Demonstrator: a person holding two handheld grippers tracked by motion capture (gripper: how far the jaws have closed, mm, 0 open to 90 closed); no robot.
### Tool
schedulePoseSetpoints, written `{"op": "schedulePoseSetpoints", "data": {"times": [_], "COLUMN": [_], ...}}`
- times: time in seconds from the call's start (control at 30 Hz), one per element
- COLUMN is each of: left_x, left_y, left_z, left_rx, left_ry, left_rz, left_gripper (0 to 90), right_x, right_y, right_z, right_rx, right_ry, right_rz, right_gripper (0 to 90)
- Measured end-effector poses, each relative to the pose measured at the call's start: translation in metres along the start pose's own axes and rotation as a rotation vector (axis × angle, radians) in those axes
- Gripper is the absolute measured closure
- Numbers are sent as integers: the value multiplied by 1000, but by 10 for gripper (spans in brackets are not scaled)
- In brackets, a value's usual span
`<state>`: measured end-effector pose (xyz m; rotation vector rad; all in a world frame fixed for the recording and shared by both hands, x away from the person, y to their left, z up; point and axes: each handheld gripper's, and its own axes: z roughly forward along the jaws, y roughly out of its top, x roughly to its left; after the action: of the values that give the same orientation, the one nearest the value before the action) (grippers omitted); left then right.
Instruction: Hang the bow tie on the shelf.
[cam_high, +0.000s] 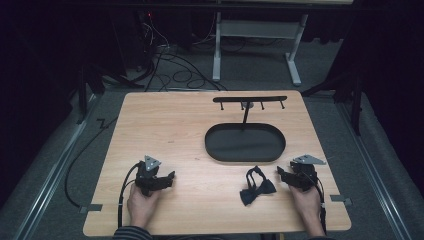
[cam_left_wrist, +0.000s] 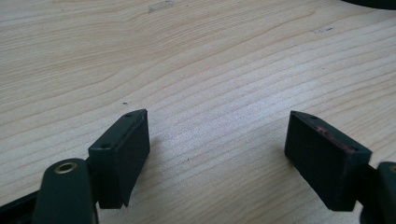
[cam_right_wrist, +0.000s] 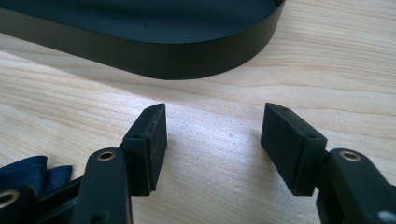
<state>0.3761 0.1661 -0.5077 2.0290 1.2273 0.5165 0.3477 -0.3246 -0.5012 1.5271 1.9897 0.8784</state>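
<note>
A dark blue bow tie (cam_high: 257, 186) lies on the wooden table (cam_high: 170, 125) near its front edge, right of centre. Its blue fabric (cam_right_wrist: 32, 170) shows at the lower left of the right gripper view. My right gripper (cam_high: 281, 174) rests low on the table just right of the bow tie, open, nothing between its jaws (cam_right_wrist: 214, 137). My left gripper (cam_high: 170, 177) sits at the front left, open over bare wood (cam_left_wrist: 217, 140). A black oval tray (cam_high: 245, 143) with an upright post and a hook bar (cam_high: 250, 99) stands behind the bow tie; its rim (cam_right_wrist: 154, 58) shows ahead of the right gripper.
The tray stand's bar carries several small hooks. Beyond the table's far edge are cables on the carpet (cam_high: 175, 75) and a white desk frame (cam_high: 255, 45). Metal clips (cam_high: 342, 200) sit at the front corners of the table.
</note>
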Motion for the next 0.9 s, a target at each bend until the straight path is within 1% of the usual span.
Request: {"op": "schedulePoseSetpoints", "data": {"times": [0.07,0.17,0.27,0.33,0.37,0.47,0.73,0.77,0.9], "left_x": [0,0,0,0,0,0,0,0,0], "left_y": [0,0,0,0,0,0,0,0,0], "left_z": [0,0,0,0,0,0,0,0,0], "left_rx": [0,0,0,0,1,0,0,1,1], "left_ry": [0,0,-1,0,-1,0,0,-1,-1], "left_rz": [0,0,0,0,0,0,0,0,0], "left_gripper": [226,226,226,226,226,226,226,226,225], "right_x": [-2,-3,-2,-2,-1,-1,1,1,4], "right_y": [0,0,0,0,0,0,1,1,2], "right_z": [-1,-3,-8,-10,-13,-17,-25,-27,-33], "right_rx": [-2,1,-17,-22,-29,-30,-42,-54,-67], "right_ry": [9,16,26,34,45,63,73,72,79], "right_rz": [12,23,27,27,30,32,36,31,31], "right_gripper": [492,509,533,537,541,547,558,559,563]}}
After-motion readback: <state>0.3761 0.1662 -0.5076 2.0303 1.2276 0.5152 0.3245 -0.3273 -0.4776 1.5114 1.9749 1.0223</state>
